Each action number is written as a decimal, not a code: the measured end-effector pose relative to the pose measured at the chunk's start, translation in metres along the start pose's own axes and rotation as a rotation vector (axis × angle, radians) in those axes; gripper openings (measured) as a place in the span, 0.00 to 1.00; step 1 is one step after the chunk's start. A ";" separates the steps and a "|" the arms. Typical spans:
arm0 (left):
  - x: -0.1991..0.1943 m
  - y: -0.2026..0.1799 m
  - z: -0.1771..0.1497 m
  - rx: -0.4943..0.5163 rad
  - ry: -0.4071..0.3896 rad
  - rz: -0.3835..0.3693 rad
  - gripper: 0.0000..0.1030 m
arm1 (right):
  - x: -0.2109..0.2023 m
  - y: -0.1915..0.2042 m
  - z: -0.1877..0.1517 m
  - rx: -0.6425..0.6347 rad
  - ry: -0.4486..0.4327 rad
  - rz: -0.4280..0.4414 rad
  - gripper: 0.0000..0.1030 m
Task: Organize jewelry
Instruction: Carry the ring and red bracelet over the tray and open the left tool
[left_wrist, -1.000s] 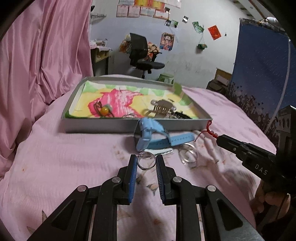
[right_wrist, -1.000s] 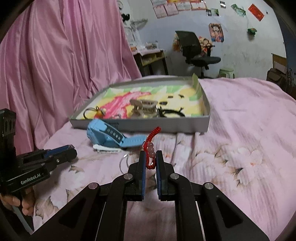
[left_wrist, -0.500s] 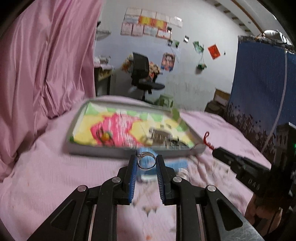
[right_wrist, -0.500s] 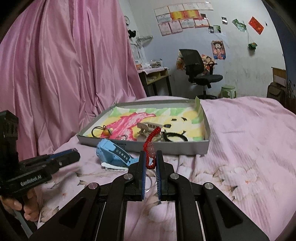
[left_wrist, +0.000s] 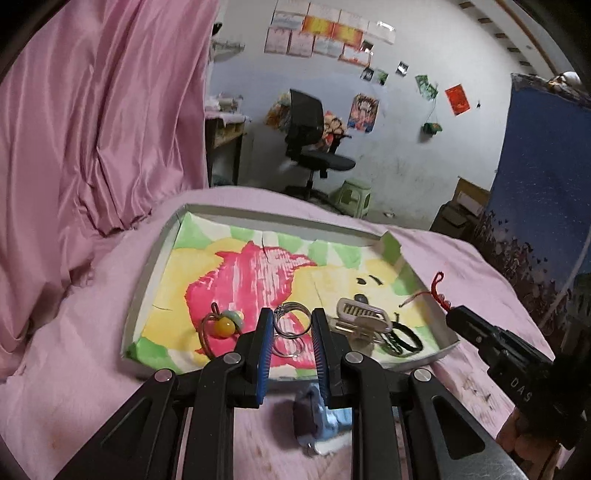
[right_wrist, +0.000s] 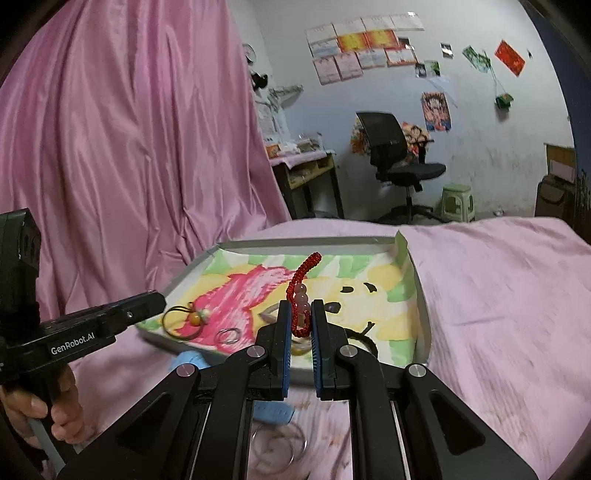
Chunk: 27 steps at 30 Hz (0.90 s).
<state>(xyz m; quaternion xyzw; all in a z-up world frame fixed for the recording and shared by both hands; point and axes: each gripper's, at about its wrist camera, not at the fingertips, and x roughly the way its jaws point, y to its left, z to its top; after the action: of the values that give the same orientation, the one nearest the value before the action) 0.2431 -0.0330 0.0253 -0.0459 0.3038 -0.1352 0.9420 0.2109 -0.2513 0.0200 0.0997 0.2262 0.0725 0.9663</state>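
My left gripper (left_wrist: 292, 318) is shut on a silver ring (left_wrist: 291, 322), held above the near part of the colourful lined tray (left_wrist: 147, 280). A second silver ring (left_wrist: 289, 348) lies in the tray just under it. My right gripper (right_wrist: 301, 311) is shut on a red cord bracelet with pink beads (right_wrist: 302, 284), raised over the tray's near edge (right_wrist: 421, 317). In the tray lie a hair tie with an orange bead (left_wrist: 221, 326), a beige claw clip (left_wrist: 364, 319) and a black hair band (left_wrist: 400, 338).
A blue watch (left_wrist: 317, 417) lies on the pink bedspread right under the left fingers, and another silver ring (right_wrist: 279, 446) lies under the right ones. A pink curtain (right_wrist: 129, 147) hangs at the left. A chair (right_wrist: 395, 155) and green stool (right_wrist: 456, 201) stand beyond the bed.
Both grippers rose off the bedspread and moved forward to the tray, each still holding its piece. The watch and the loose ring stayed on the bed, now beneath the fingers.
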 end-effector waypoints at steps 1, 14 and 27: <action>0.007 0.000 0.002 0.007 0.012 0.002 0.19 | 0.006 -0.003 0.000 0.007 0.017 -0.006 0.09; 0.066 0.009 -0.001 0.011 0.218 -0.017 0.19 | 0.053 -0.017 -0.015 0.039 0.176 -0.057 0.09; 0.064 0.009 -0.003 0.008 0.215 -0.016 0.20 | 0.059 -0.015 -0.020 0.027 0.216 -0.063 0.18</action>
<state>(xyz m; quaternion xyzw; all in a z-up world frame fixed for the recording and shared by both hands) 0.2931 -0.0423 -0.0149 -0.0299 0.4022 -0.1482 0.9030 0.2559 -0.2519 -0.0257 0.0969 0.3330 0.0494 0.9366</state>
